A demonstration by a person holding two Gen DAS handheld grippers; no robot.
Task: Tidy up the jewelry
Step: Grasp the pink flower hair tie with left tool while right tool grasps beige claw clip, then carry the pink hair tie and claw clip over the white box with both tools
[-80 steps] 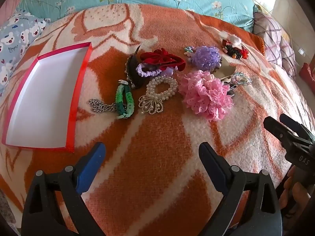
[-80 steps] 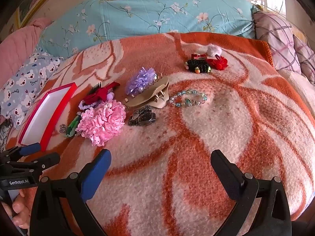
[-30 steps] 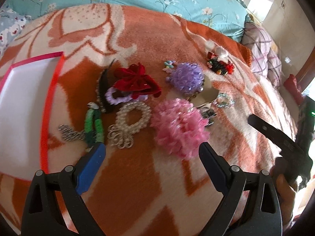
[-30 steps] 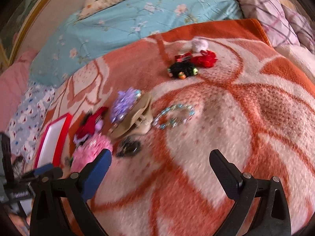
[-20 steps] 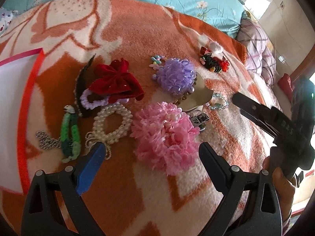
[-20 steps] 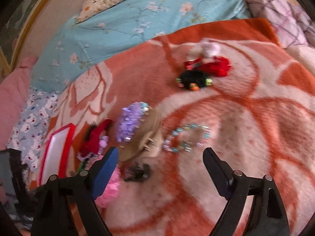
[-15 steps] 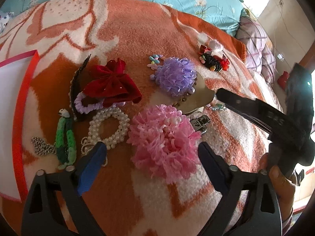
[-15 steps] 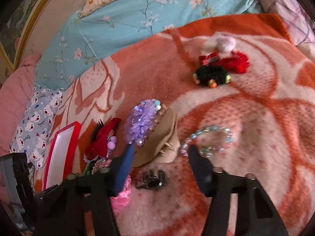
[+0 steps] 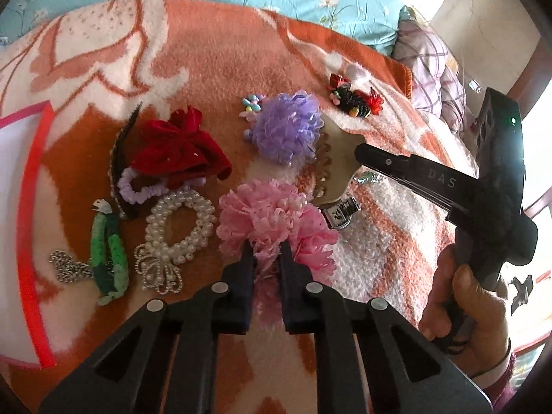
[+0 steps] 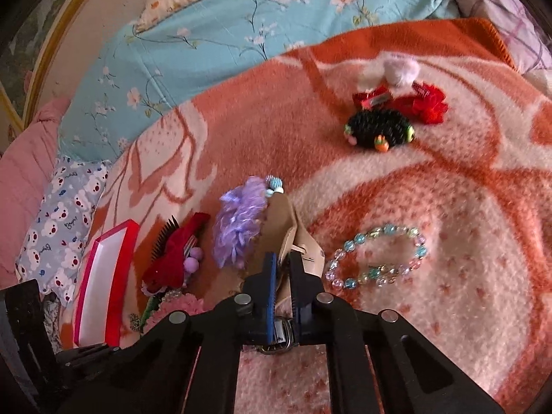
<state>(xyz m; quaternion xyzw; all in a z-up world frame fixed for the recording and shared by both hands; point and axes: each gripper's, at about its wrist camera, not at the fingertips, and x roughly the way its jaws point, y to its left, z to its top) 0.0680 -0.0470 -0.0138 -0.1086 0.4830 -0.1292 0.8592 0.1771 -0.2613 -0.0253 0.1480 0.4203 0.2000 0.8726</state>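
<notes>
Hair accessories and jewelry lie on an orange and cream blanket. My left gripper is shut on the near edge of a pink ruffled scrunchie. My right gripper is shut on a beige claw clip, which also shows in the left wrist view under the right gripper's arm. A purple scrunchie lies against the clip. A red-rimmed white box lies at the far left; it also shows in the right wrist view.
Left of the pink scrunchie lie a pearl bracelet, a green band, a silver chain and a red bow. A bead bracelet, a black hair tie and red clips lie to the right. Pillows ring the blanket.
Both grippers moved forward and down onto the items and closed: the left on the pink scrunchie, the right on the beige claw clip.
</notes>
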